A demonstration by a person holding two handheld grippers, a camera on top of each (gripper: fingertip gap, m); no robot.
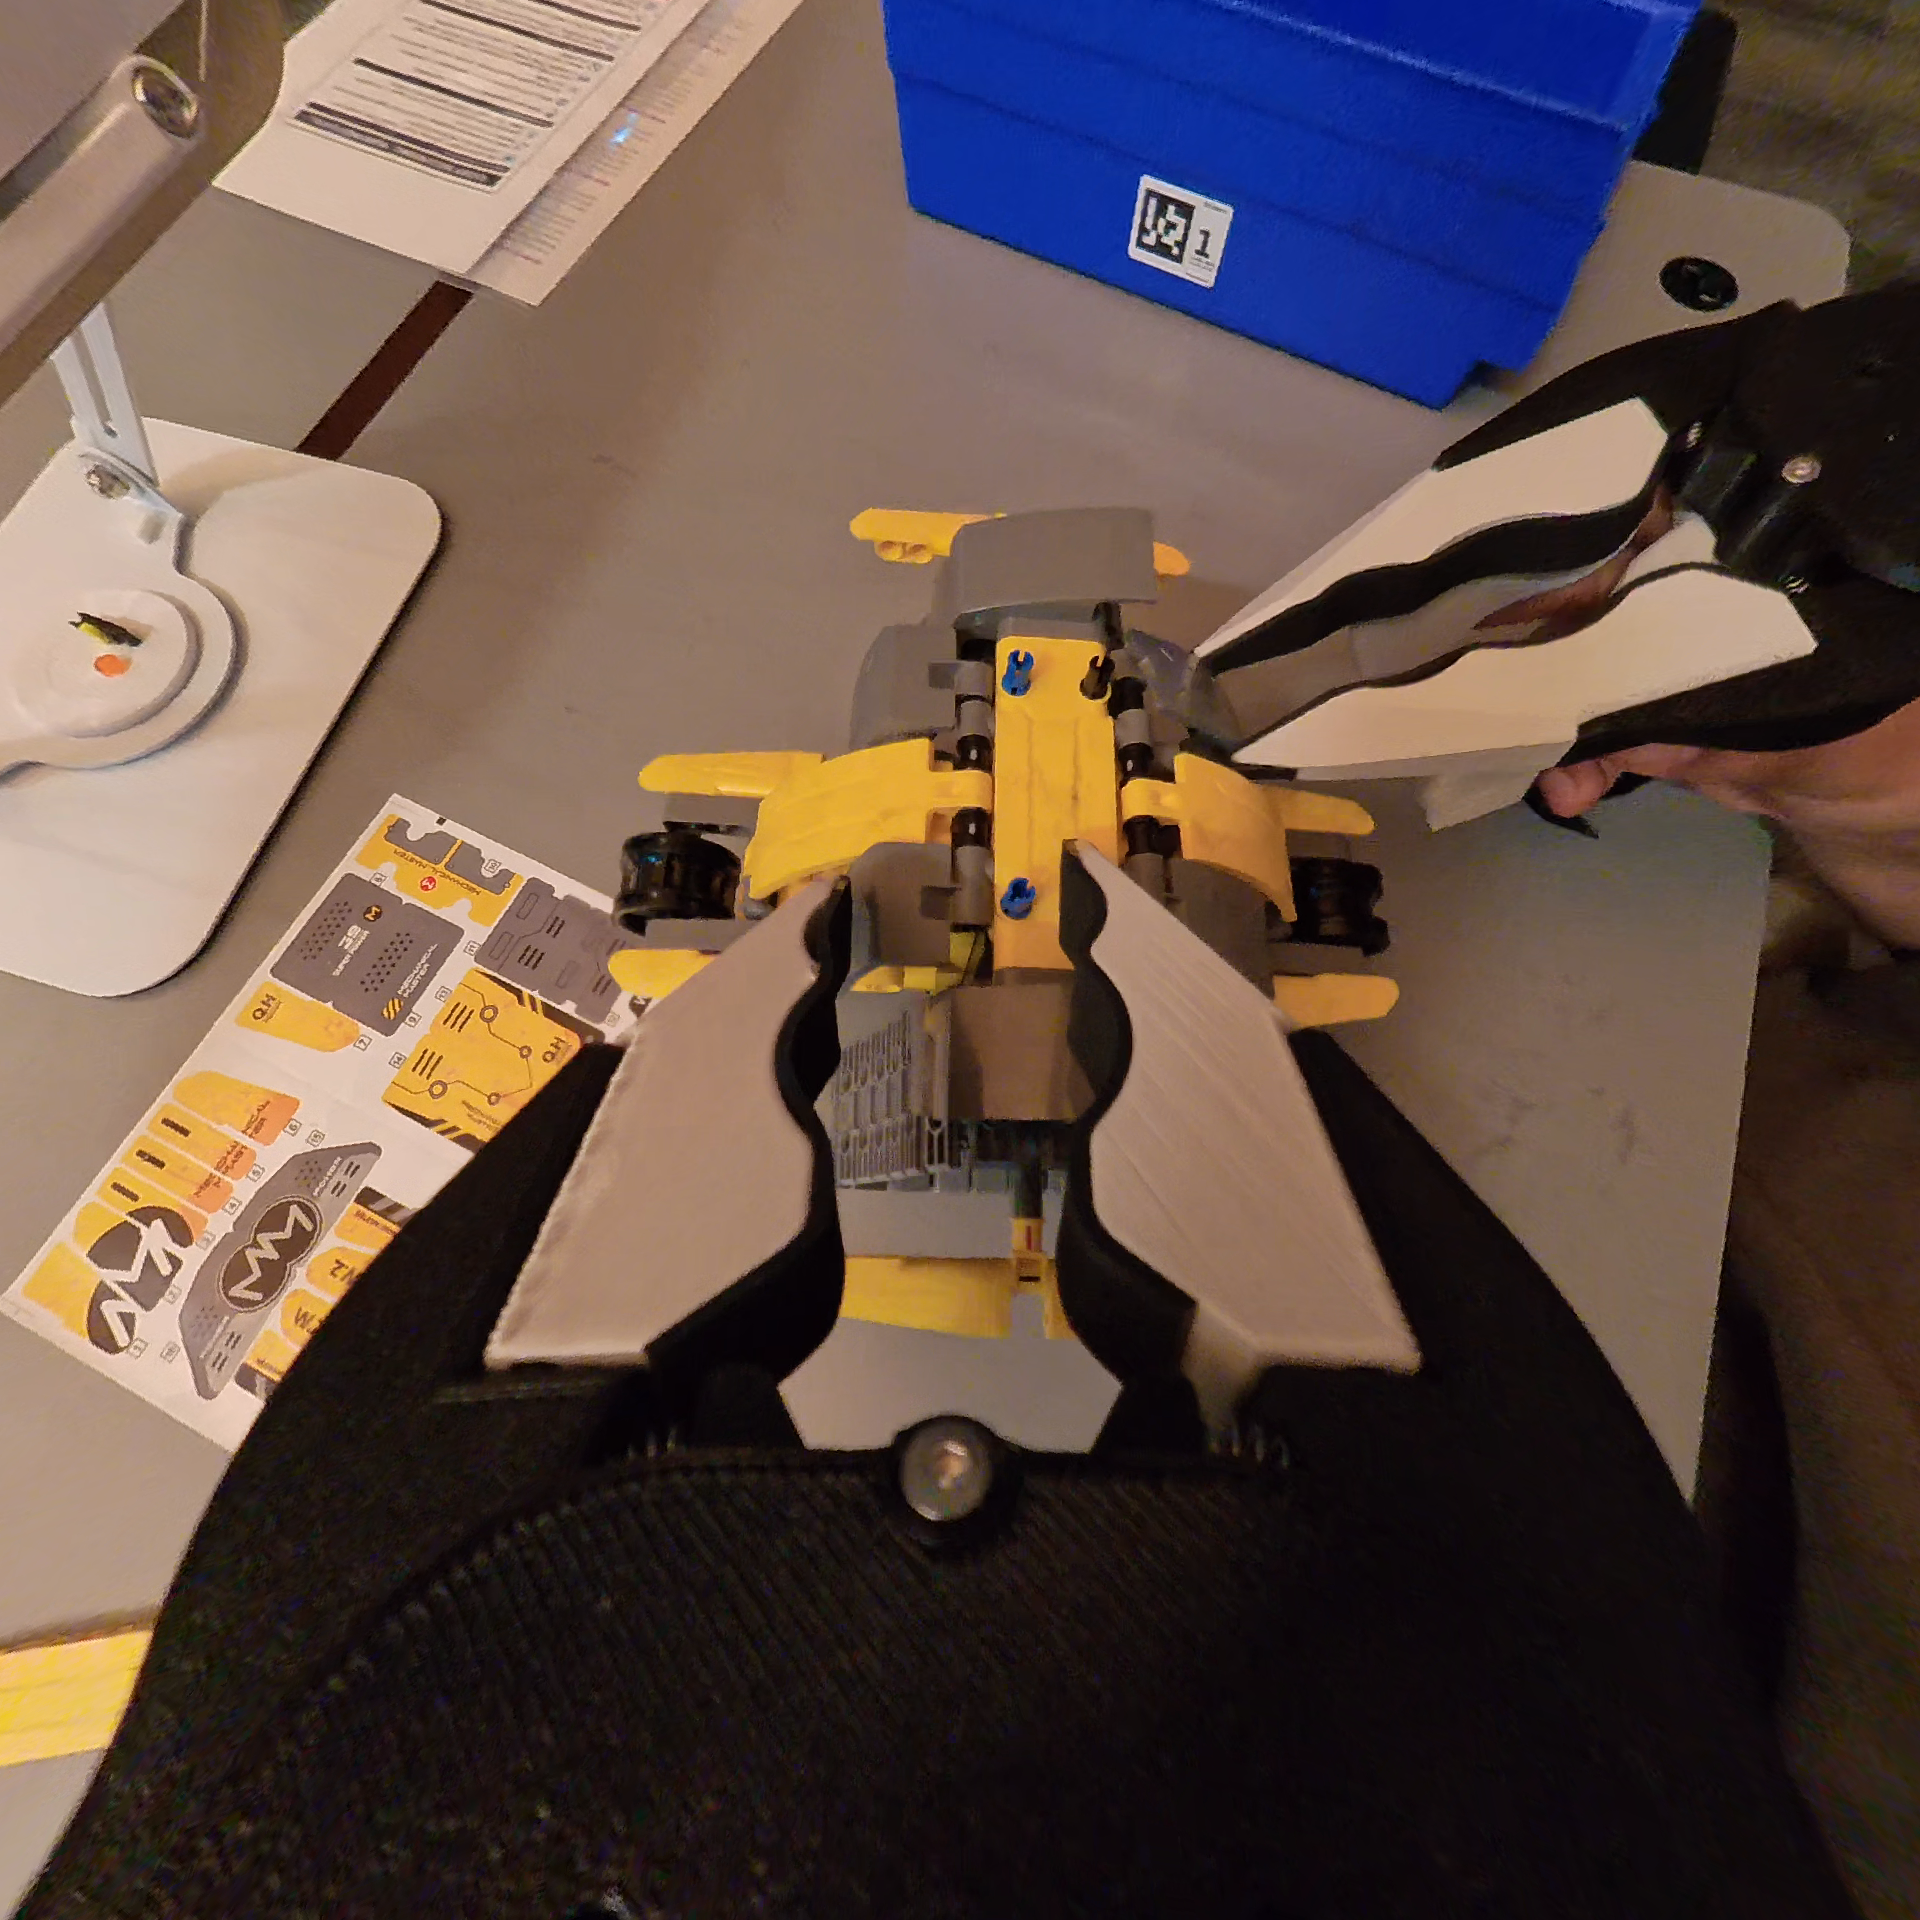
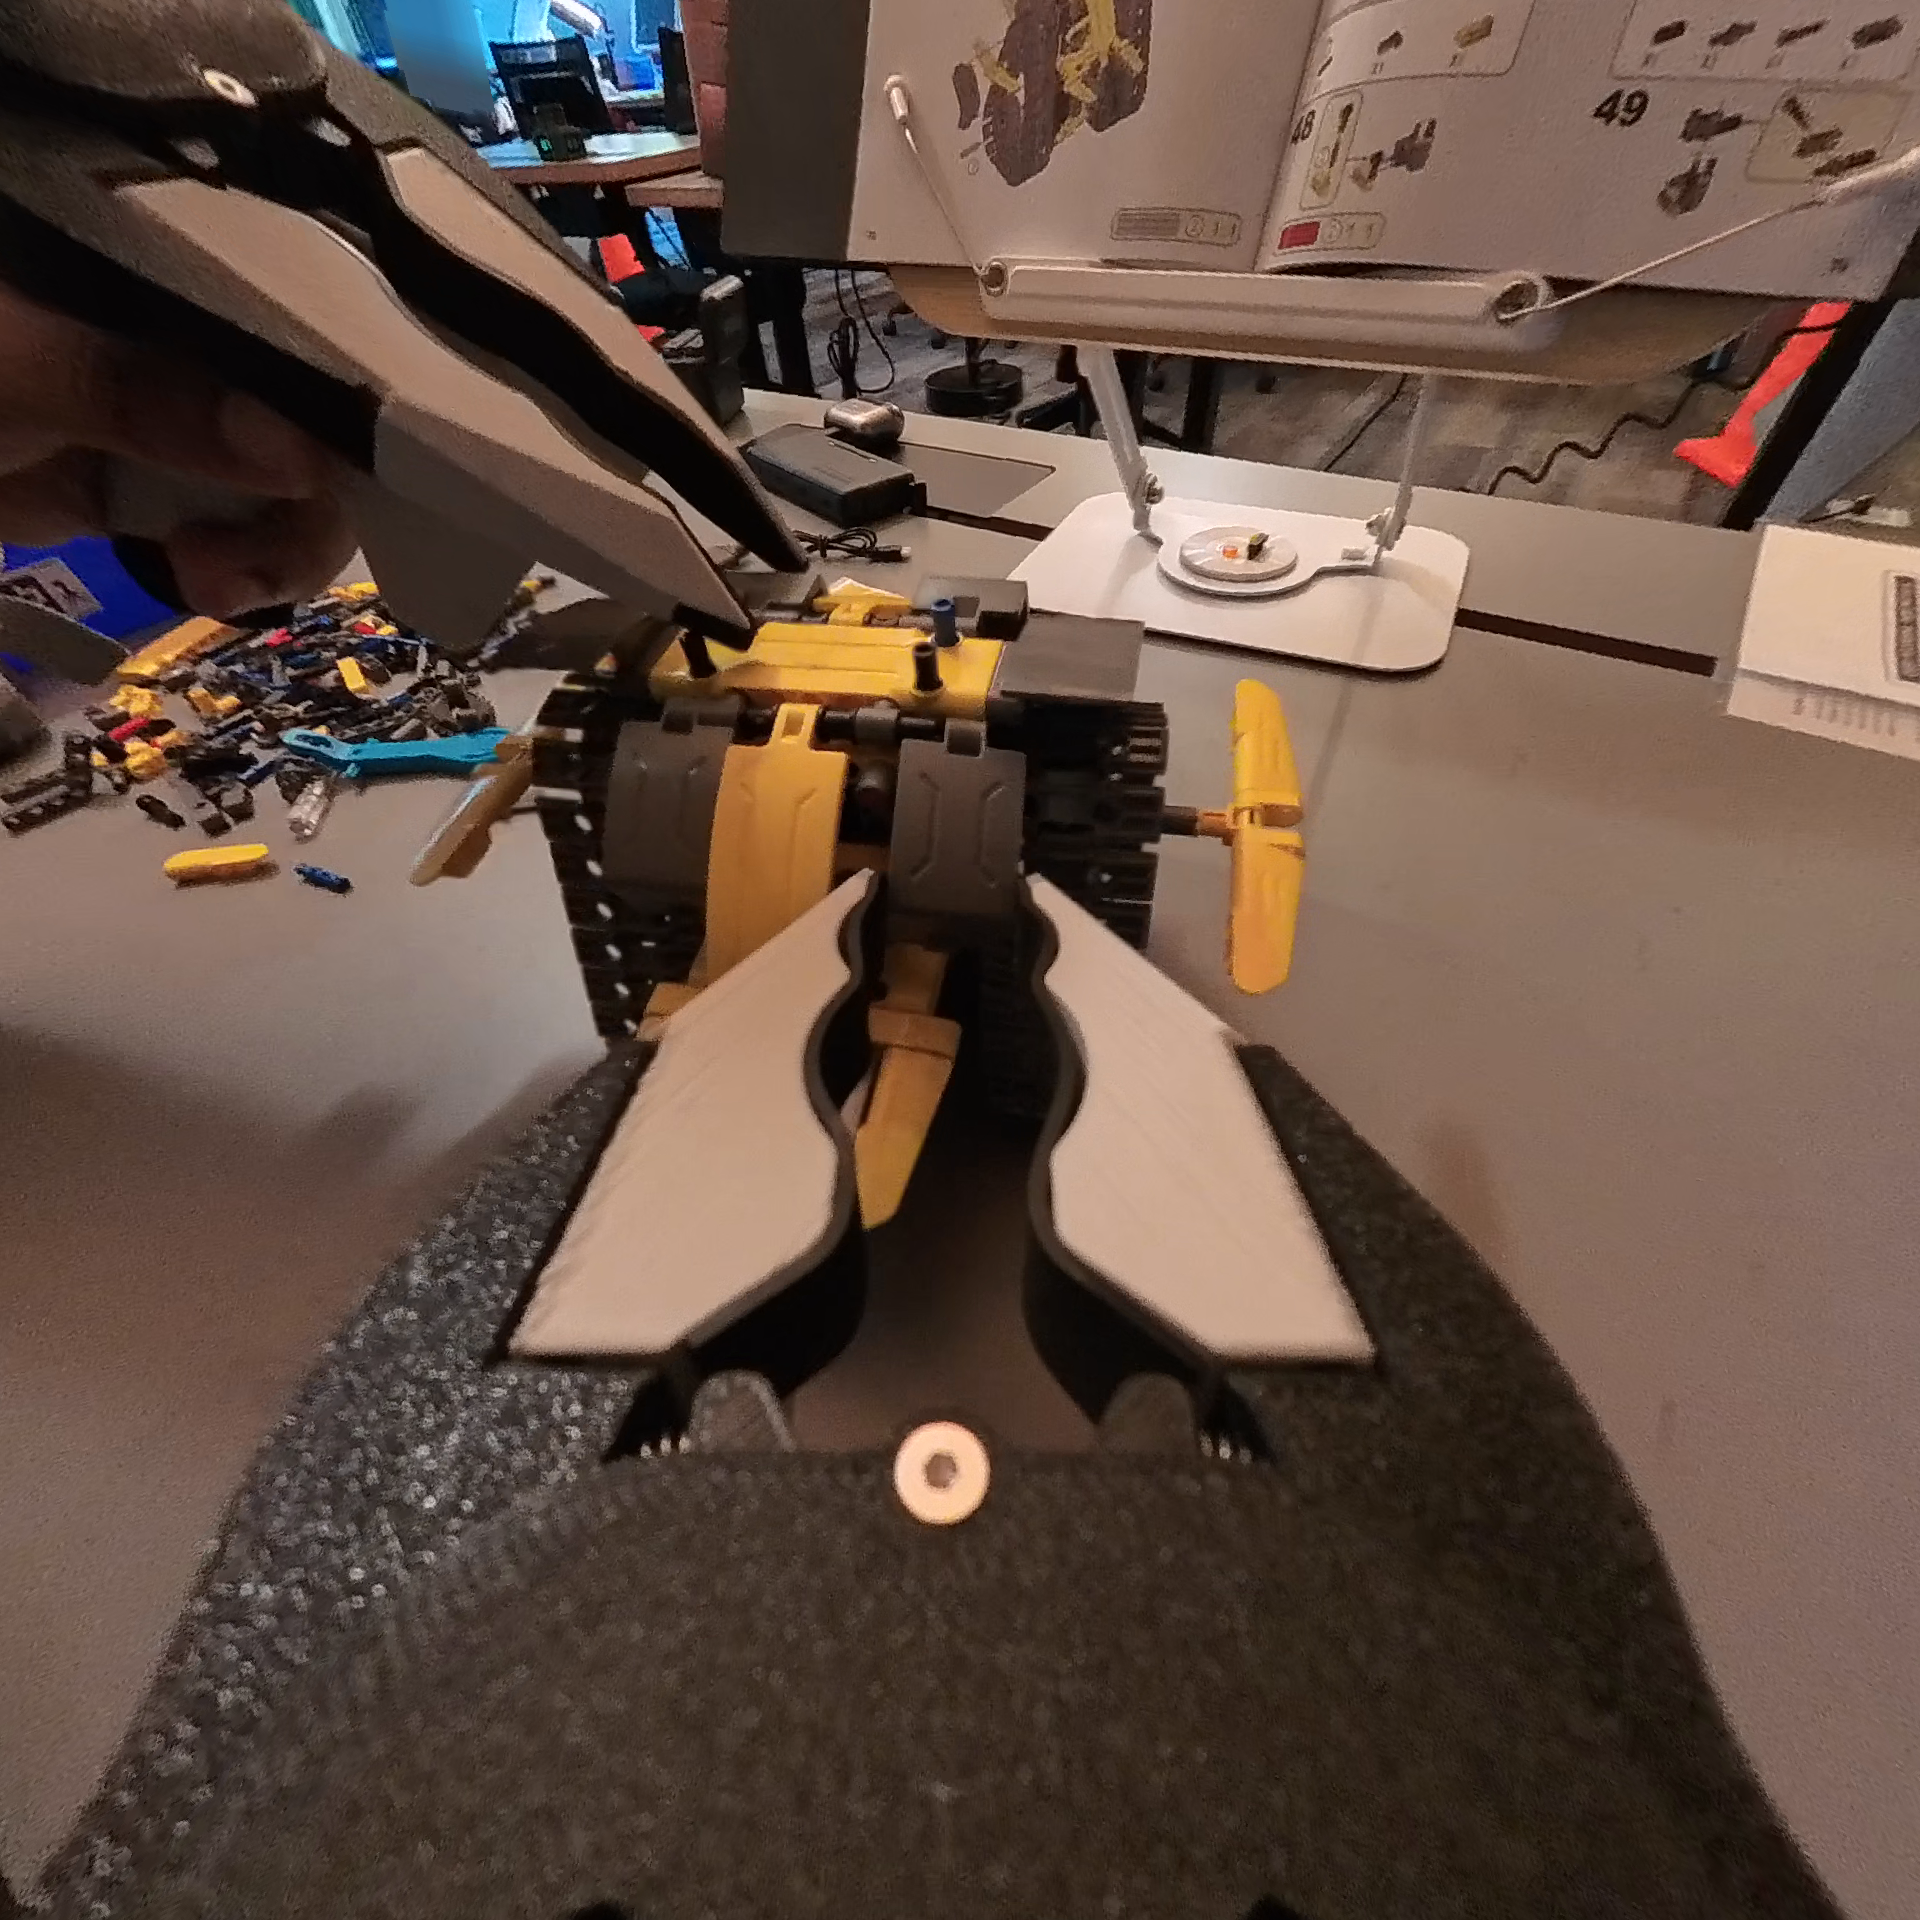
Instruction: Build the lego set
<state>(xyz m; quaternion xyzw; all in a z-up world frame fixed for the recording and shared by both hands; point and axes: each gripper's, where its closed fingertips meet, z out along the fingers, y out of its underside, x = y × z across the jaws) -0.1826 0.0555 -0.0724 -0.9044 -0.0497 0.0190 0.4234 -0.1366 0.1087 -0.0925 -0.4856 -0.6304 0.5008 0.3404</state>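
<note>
A yellow, grey and black brick-built tracked vehicle model (image 1: pixel 1055 748) stands on the grey table (image 1: pixel 675 416); it also shows in the right wrist view (image 2: pixel 831 665). My left gripper (image 1: pixel 958 868) is open and reaches down over the model's top, its fingers on either side of the yellow centre beam and a blue pin (image 1: pixel 1018 896). In the right wrist view it (image 2: pixel 769 590) comes in from the upper left, with its tips beside a black pin (image 2: pixel 696 649). My right gripper (image 2: pixel 954 883) is closed on a grey side panel (image 2: pixel 951 821) of the model. In the left wrist view it (image 1: pixel 1223 698) comes in from the right.
A blue bin (image 1: pixel 1247 156) stands at the back. A sticker sheet (image 1: pixel 343 1091) lies left of the model. A white book stand (image 2: pixel 1247 592) holds an open instruction booklet (image 2: pixel 1351 104). Loose bricks (image 2: pixel 208 727) and a teal tool (image 2: pixel 395 753) lie to one side.
</note>
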